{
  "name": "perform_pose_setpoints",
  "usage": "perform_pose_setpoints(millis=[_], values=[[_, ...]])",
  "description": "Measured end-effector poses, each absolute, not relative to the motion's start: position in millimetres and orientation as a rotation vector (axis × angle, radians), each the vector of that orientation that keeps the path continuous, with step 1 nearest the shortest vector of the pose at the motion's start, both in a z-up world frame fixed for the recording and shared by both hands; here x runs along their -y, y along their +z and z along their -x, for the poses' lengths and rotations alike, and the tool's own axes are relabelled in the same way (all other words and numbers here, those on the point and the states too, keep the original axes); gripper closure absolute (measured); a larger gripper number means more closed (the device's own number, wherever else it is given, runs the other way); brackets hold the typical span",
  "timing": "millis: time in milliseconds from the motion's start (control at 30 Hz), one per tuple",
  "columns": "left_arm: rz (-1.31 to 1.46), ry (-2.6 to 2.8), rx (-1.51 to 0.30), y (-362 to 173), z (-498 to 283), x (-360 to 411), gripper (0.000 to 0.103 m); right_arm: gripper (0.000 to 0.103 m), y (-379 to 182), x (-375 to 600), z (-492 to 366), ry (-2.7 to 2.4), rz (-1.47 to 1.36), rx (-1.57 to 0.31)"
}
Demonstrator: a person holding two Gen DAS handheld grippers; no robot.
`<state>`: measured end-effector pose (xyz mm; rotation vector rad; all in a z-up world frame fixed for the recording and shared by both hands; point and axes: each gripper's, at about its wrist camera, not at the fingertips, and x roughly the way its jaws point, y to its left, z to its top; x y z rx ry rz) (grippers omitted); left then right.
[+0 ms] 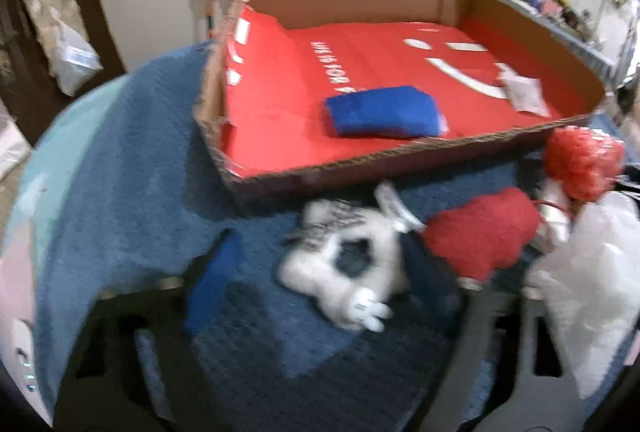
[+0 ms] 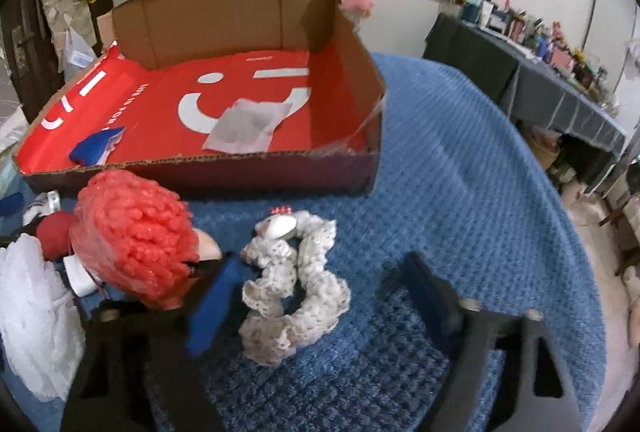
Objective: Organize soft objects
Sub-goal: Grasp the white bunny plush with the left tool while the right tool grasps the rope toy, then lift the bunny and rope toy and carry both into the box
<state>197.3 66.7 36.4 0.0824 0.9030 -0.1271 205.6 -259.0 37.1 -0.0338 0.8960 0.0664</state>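
Both grippers tilt steeply down before the cardboard box (image 2: pixel 256 172). The left gripper (image 1: pixel 320 280) straddles a white plush toy (image 1: pixel 344 272), the right gripper (image 2: pixel 320 284) a crocheted white scrunchie (image 2: pixel 292 284); both claws are unclenched, pads apart from them. The box's red lining has white lettering, unreadable. A blue pouch (image 1: pixel 384 112) lies inside.

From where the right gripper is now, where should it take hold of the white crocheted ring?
Grip the near lower loop of the white crocheted ring, coming from above and the near side. It lies flat on the blue blanket between the right gripper fingers, clear of the red pom-pom.
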Motion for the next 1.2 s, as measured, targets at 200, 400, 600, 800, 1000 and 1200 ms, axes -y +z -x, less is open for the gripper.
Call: perform_pose_setpoints(millis=[200, 400, 600, 800, 1000, 1200], values=[[-0.102, -0.156, -0.866, 43.2, -186.6, -54.5, 0.058, 0.066, 39.4, 252.6, -199.4, 0.127, 0.039, -0.878], [-0.076, -0.188, -0.850, 57.5, -178.3, -57.6, 0.071, 0.069, 55.2, 258.4, -189.5, 0.166, -0.011, -0.841], [-0.058, -0.192, -0.849, 55.7, -175.0, -61.7, 0.074, 0.069, 64.5, 256.2, -184.7, 0.180, -0.012, -0.813], [-0.024, -0.205, -0.828, 66.1, -171.5, -68.8, 0.084, 0.069, 68.5, 255.0, -182.0, 0.185, -0.005, -0.801], [-0.021, -0.211, -0.837, 60.5, -167.9, -70.4, 0.084, 0.069, 69.5, 254.3, -180.5, 0.191, -0.007, -0.796], [-0.044, -0.212, -0.825, 57.4, -158.7, -72.7, 0.083, 0.069, 66.7, 253.9, -180.2, 0.199, -0.003, -0.810]])
